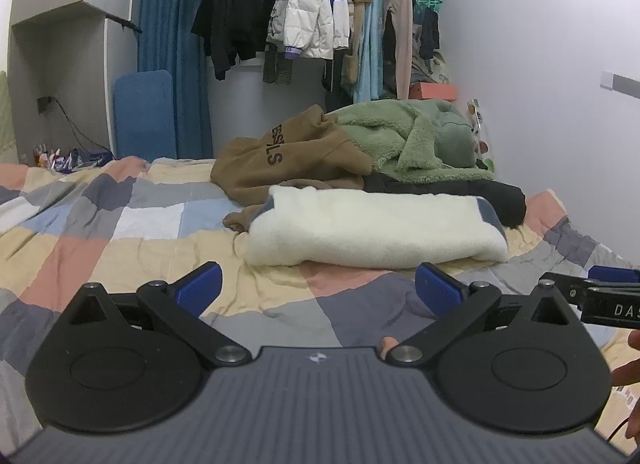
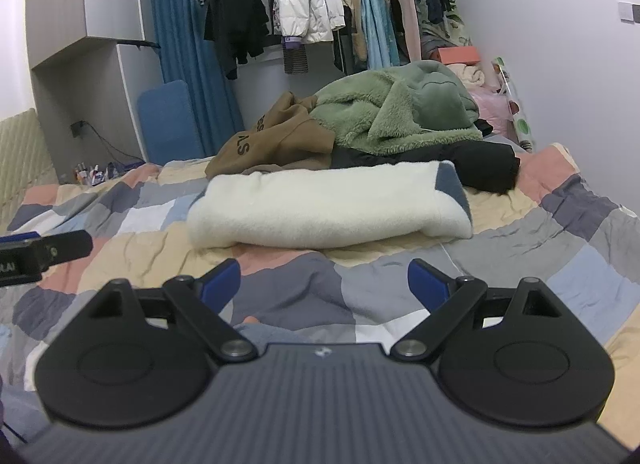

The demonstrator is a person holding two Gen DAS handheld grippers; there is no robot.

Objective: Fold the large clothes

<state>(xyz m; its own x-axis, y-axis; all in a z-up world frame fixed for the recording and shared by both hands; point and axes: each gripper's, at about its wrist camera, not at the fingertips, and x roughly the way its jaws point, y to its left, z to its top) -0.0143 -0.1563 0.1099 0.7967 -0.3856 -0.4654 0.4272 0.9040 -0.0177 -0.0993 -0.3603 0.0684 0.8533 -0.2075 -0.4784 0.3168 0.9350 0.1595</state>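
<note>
Both claws, left (image 1: 318, 288) and right (image 2: 324, 282), are held spread apart and empty over the bed (image 2: 520, 224). The folded white fleece (image 2: 320, 204) lies mid-bed; the brown sweatshirt (image 2: 276, 140) behind it is best drawn flat before folding.

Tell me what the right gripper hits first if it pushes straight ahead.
Probably the folded white fleece garment. The right gripper, jaws open and empty, points across the patchwork quilt at its near edge; if angled down, it might touch the quilt first.

Cream folded fleece (image 2: 320, 204), green fleece coat (image 2: 396, 112), pastel checked bedspread (image 2: 560, 248)
</note>
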